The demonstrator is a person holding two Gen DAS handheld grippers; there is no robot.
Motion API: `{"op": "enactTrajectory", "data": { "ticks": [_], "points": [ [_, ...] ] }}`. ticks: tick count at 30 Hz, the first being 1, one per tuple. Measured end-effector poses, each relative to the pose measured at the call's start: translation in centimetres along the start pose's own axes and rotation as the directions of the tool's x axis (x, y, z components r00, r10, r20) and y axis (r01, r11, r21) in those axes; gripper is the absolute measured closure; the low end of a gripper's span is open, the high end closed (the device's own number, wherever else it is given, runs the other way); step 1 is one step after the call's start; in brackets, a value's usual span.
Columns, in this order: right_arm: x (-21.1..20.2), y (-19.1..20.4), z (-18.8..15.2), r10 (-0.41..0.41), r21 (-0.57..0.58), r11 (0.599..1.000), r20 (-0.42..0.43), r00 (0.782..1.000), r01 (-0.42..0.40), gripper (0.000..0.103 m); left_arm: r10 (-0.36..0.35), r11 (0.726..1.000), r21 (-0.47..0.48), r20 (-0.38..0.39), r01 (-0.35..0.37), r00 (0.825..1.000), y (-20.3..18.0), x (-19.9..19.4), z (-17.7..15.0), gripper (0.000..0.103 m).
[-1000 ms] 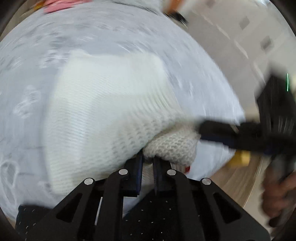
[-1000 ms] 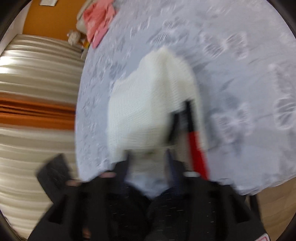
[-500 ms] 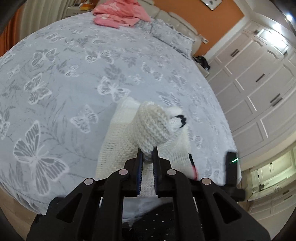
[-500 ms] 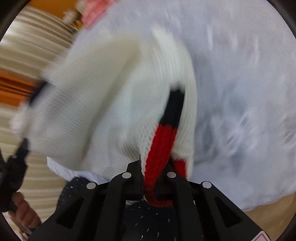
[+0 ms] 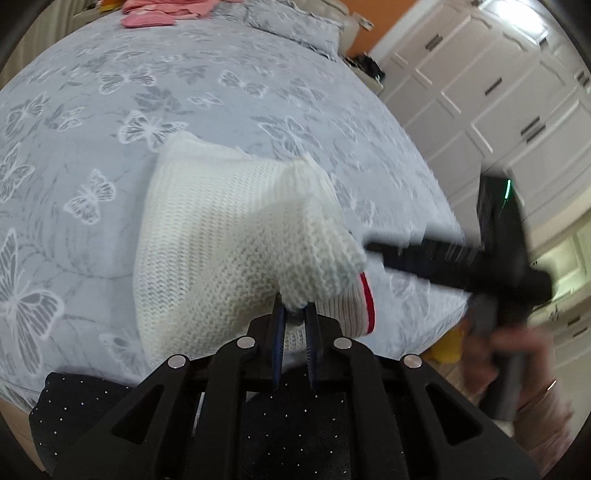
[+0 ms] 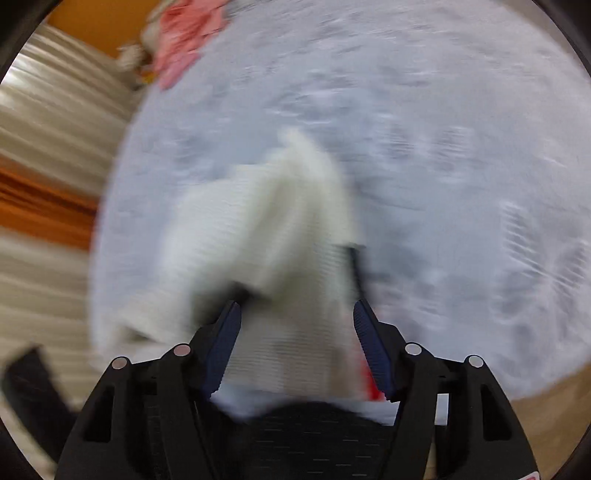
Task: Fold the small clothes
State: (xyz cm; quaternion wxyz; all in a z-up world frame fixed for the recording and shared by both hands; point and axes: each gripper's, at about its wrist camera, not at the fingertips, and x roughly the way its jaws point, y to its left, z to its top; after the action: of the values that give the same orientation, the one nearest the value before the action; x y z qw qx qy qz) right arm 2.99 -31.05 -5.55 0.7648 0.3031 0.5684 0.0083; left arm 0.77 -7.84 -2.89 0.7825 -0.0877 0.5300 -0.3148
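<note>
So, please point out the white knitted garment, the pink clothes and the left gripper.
white knitted garment [image 5: 207, 236]: left wrist view, on its flat knitted body.
pink clothes [image 5: 155, 11]: left wrist view, on the pile at the bed's far end.
left gripper [image 5: 295, 314]: left wrist view, between its fingertips, shut on the knit.

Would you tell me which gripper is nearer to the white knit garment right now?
Left. The left gripper is shut on a fold of the white knit garment, in contact. The right gripper is open, its jaws spread over the garment's edge without pinching it.
</note>
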Motion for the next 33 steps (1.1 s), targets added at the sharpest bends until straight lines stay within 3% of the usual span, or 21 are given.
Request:
{"op": "enactTrajectory", "data": {
  "ticks": [1,4,8,15,17,21,22,23,24,25,27,29,31,33],
  "points": [
    [1.0,0.6,0.8,0.038,0.004,0.999,-0.034,0.999,-0.038,0.036,0.0,1.0,-0.003,-0.006,0.0,1.0,0.0,0.2,0.0,0.094],
    [3.7,0.6,2.8,0.036,0.026,0.999,-0.118,0.992,-0.033,0.035,0.007,1.0,-0.018,-0.004,-0.007,1.0,-0.1,0.3,0.0,0.094],
    [5.6,0.0,2.5,0.068,0.091,0.995,-0.176,0.982,-0.052,0.035,0.021,1.0,-0.009,-0.008,-0.022,1.0,-0.1,0.5,-0.2,0.094],
    [6.5,-2.3,2.3,0.14,0.2,0.975,-0.206,0.968,-0.099,0.035,0.011,1.0,-0.011,-0.019,-0.012,1.0,0.3,0.7,-0.4,0.094],
    [7.1,-2.4,2.9,0.189,0.245,0.96,-0.215,0.958,-0.135,0.035,0.007,1.0,-0.015,-0.023,-0.008,1.0,0.5,0.8,-0.6,0.094],
    [8.1,-1.2,4.7,0.201,0.25,0.957,-0.213,0.956,-0.145,0.036,0.002,1.0,-0.017,-0.033,-0.003,0.999,0.6,1.0,-1.0,0.094],
    [8.5,-0.4,5.3,0.175,0.211,0.969,-0.207,0.963,-0.131,0.063,0.001,1.0,-0.015,-0.034,-0.002,0.999,0.6,1.1,-1.1,0.094],
    [8.9,0.5,5.7,0.131,0.156,0.983,-0.213,0.968,-0.098,0.079,0.002,1.0,-0.011,-0.037,-0.003,0.999,0.5,1.2,-1.1,0.094],
    [8.8,2.1,6.1,0.069,0.063,0.996,-0.214,0.974,-0.056,0.079,0.005,1.0,-0.006,-0.039,-0.005,0.999,0.4,1.3,-1.1,0.094],
    [7.8,3.6,6.4,0.072,-0.004,0.997,-0.189,0.979,-0.074,0.08,0.006,1.0,-0.004,-0.034,-0.006,0.999,0.2,1.1,-1.0,0.094],
    [4.3,6.7,6.9,0.136,-0.132,0.98,-0.115,0.984,-0.151,0.08,-0.027,1.0,0.001,-0.008,0.027,1.0,-0.7,0.3,-0.7,0.094],
    [1.5,8.1,7.1,0.157,-0.229,0.959,-0.049,0.986,-0.165,0.081,-0.052,0.998,0.024,0.003,0.052,0.999,-1.8,0.0,-0.4,0.092],
    [1.4,6.9,7.8,0.058,-0.282,0.958,0.001,0.998,-0.055,0.073,-0.057,0.997,0.059,-0.001,0.057,0.998,-3.1,0.8,-0.3,0.086],
    [4.6,2.7,8.1,-0.136,-0.259,0.958,-0.018,0.991,0.126,0.069,-0.036,0.997,0.072,-0.031,0.038,0.999,-3.7,2.1,-0.4,0.079]
  ]
}}
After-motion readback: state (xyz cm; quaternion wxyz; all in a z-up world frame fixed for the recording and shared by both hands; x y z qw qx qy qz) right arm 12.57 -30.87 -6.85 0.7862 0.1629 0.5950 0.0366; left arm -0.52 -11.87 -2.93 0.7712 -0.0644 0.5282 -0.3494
